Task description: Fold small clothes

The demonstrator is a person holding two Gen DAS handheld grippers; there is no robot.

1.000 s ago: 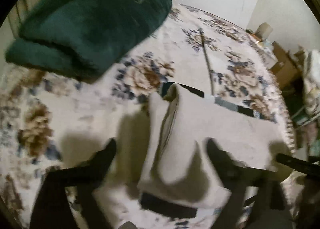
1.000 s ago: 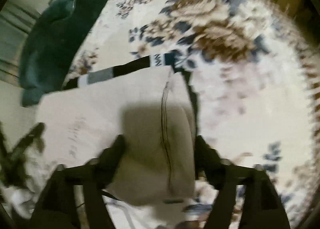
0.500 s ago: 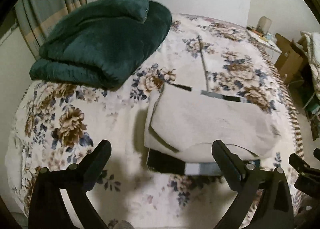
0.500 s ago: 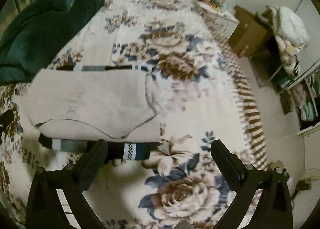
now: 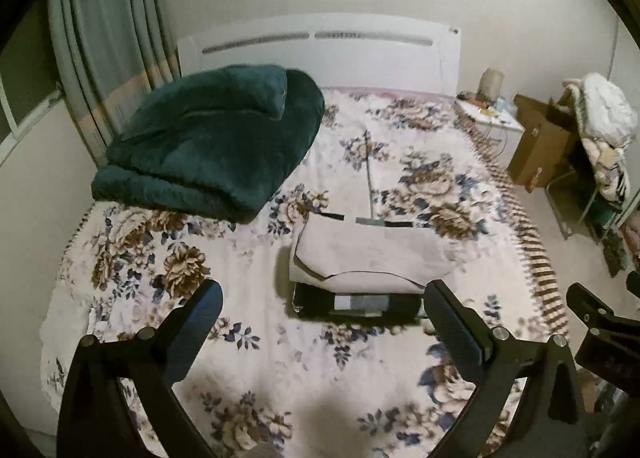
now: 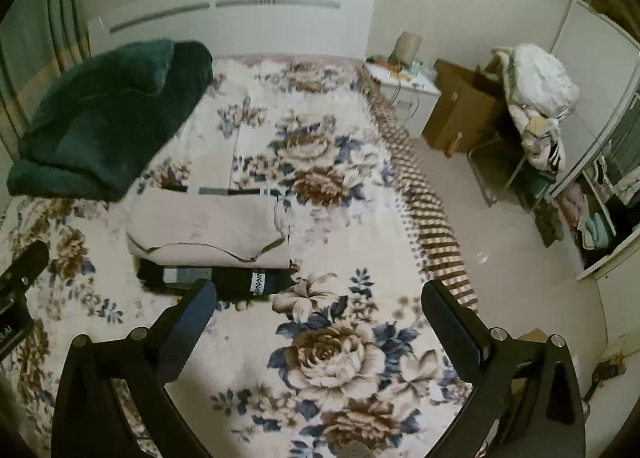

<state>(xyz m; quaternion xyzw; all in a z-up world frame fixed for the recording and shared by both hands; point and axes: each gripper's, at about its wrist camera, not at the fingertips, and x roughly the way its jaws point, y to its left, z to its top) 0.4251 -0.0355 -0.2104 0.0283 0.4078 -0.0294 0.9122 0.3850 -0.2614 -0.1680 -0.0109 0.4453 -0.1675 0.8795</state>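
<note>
While both tools hang above it with nothing between their fingers, the bed (image 5: 248, 358) fills most of each view, covered by a cream blanket printed with brown and blue flowers, its white headboard (image 5: 320, 54) against the far wall. A folded dark green blanket (image 5: 208, 146) lies on the bed's far left corner, beside the grey curtain (image 5: 104, 46). To the right of the bed, on the floor, stand a brown cardboard box (image 6: 460, 114) and a rack heaped with pale bedding (image 6: 536, 94); a small white nightstand (image 6: 404, 86) sits near the headboard with a few small things on it, too small to make out.

Near the middle of the bed rests the folded beige garment (image 5: 360, 254), lying flat on top of a folded black garment (image 5: 356, 304) with grey and white bands, whose edge sticks out along the near side and also shows as a thin strip along the far side. In the right wrist view a white zigzag mark shows on the black cloth's near edge.

The left tool (image 5: 322, 308) has its fingers spread wide apart, well short of the stack, empty. The right tool (image 6: 320, 308) is likewise spread wide and empty, its left finger overlapping the black garment's near edge in the picture, though whether it touches cannot be told.
</note>
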